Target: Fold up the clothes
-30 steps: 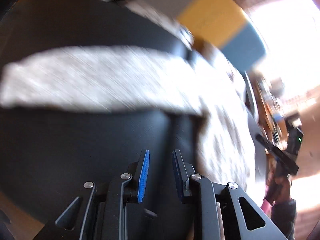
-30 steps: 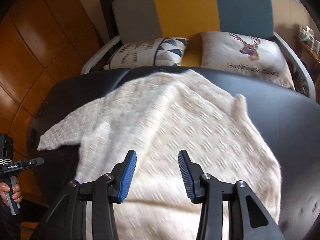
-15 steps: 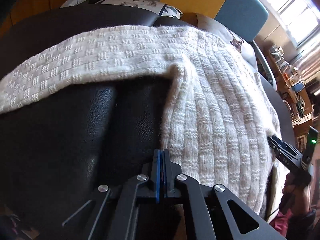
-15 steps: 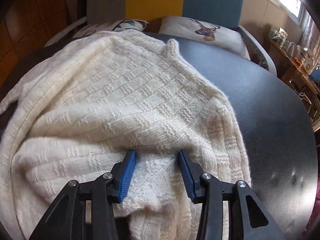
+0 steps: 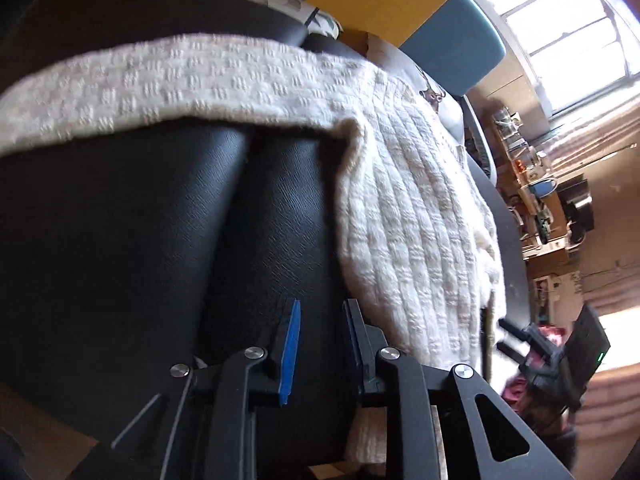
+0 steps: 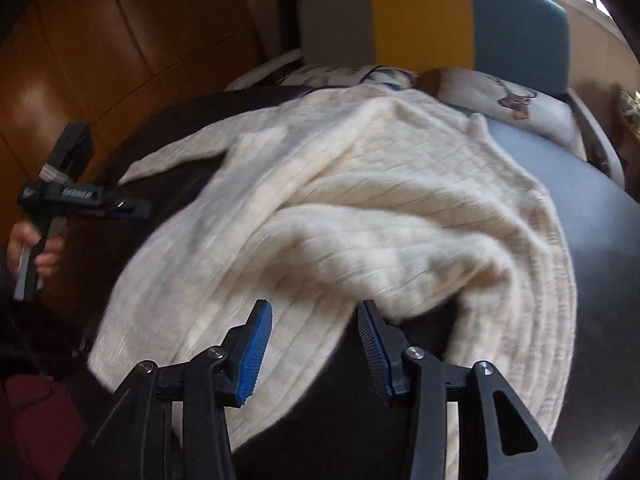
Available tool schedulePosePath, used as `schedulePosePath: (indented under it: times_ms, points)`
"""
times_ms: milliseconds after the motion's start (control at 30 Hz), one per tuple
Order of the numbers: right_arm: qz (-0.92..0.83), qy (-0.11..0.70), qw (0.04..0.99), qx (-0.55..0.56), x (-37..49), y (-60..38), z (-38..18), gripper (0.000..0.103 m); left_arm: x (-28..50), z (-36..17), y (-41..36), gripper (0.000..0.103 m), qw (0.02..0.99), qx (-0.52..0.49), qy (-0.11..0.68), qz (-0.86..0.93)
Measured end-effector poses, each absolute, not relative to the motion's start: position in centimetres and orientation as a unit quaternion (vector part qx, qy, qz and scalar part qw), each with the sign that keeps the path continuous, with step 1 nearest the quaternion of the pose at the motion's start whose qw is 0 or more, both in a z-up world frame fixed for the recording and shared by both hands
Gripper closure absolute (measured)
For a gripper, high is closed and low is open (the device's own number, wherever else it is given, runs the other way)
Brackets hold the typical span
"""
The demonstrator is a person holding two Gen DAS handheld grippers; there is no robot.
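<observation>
A black padded table (image 6: 592, 240) fills most of both views, and behind it, at the far side, stands a sofa (image 6: 424, 28) with grey, yellow and blue back panels and two cushions (image 6: 508, 100) on its seat.

On the table lies the cream knitted sweater (image 6: 360, 208). It is not flat: its near part is turned up and lies in a thick, loose roll across the middle, and one sleeve (image 5: 168, 84) stretches out straight to the left over the bare black surface. The far edge of the sweater almost reaches the cushions.

The right gripper (image 6: 316, 344) hangs just in front of the near hem with its jaws apart, and no cloth is between them. The left gripper (image 5: 320, 340) is over bare table, just beside the left edge of the sweater body, and its jaws are a little apart and hold nothing too. A hand (image 6: 38, 248) holds its handle at the left side.

In my judgement the fold is somewhere in the middle: the body is bunched, and the sleeve is not laid in. The next move probably calls for a grip on a clean edge, the sleeve or the rolled hem, taking one layer only. The knit is thick and soft, so it may slide or drag the layers under it.
</observation>
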State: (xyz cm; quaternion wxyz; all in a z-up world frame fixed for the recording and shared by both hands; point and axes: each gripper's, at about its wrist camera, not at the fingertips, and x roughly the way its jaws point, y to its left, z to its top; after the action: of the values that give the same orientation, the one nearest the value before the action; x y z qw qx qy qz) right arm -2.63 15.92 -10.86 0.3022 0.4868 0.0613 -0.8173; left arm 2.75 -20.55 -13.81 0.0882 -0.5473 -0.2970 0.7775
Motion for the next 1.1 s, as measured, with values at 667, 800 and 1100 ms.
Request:
schedulePosePath:
  times_ms: [667, 800, 1100]
  points:
    - [-0.837, 0.084, 0.243, 0.483, 3.0, 12.6, -13.9, 0.070, 0.5, -13.5, -14.0, 0.091, 0.134, -0.506, -0.313, 0.793]
    - [-0.836, 0.235, 0.220, 0.445, 4.4, 8.9, -13.9, 0.093, 0.8, -11.1, -14.8, 0.091, 0.128, -0.481, -0.300, 0.813]
    - [-0.838, 0.239, 0.092, 0.482, -0.6, 16.7, -14.0, 0.085, 2.2, -12.9, -19.9, 0.050, 0.091, -0.494, -0.357, 0.787]
